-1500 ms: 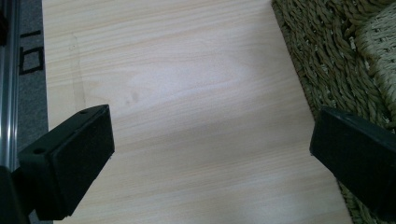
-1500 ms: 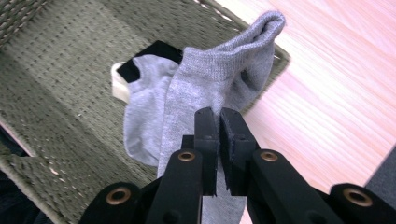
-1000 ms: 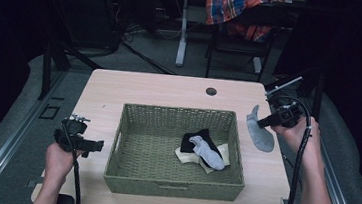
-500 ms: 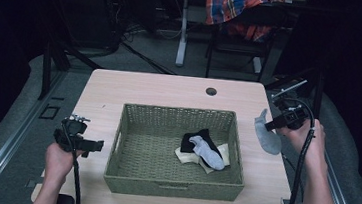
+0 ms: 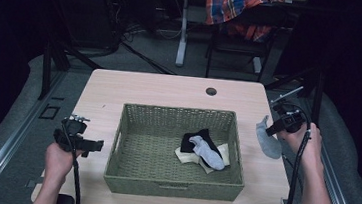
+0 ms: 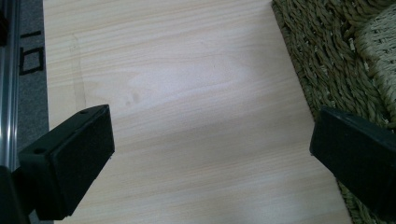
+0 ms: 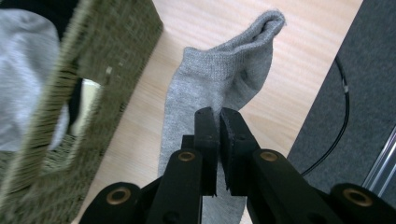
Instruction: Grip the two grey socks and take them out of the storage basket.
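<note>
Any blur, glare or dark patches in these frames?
High view: room behind the table is very dark, tabletop evenly lit. Left gripper view: soft glare patch on the wood, jaws slightly blurred. Right gripper view: grey sock sharp, basket up close is blurred.

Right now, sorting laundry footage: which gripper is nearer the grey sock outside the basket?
Right. The right gripper is shut on the grey sock; the left gripper hovers open across the basket.

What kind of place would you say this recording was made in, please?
Probably a lab or workshop set up for recording. A pale wooden table stands on grey floor in a dark room, cables trail behind it, and a plaid cloth hangs over a chair beyond.
</note>
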Action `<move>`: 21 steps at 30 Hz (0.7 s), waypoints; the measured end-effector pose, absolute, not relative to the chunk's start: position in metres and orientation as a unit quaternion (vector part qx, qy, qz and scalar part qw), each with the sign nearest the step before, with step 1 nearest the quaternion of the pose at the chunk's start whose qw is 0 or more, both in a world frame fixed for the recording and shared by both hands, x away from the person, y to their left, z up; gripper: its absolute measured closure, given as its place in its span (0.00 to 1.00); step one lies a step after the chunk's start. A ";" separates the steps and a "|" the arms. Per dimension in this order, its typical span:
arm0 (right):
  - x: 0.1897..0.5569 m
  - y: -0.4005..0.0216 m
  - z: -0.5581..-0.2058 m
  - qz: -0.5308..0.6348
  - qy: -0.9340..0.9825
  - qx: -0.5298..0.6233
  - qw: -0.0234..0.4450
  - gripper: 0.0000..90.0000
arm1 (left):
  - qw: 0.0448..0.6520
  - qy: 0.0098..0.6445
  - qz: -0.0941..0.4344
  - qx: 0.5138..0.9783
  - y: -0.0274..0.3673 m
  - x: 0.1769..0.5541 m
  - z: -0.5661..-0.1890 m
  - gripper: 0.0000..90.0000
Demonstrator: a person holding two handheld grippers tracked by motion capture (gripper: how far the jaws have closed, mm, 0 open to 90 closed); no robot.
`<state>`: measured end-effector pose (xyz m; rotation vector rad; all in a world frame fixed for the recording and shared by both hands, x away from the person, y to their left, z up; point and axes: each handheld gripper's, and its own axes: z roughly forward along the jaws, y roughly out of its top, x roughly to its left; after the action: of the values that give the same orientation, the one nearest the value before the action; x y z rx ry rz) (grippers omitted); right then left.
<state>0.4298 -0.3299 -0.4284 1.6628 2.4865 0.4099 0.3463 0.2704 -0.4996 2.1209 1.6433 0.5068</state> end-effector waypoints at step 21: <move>0.445 -0.324 -0.487 0.088 0.825 0.557 0.035 0.94 | 0.204 0.589 0.181 0.761 0.270 0.346 -0.499 0.00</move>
<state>0.4452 -0.3244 -0.4874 1.7119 2.5357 0.2709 0.3462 0.2703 -0.4995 2.1217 1.6424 0.5040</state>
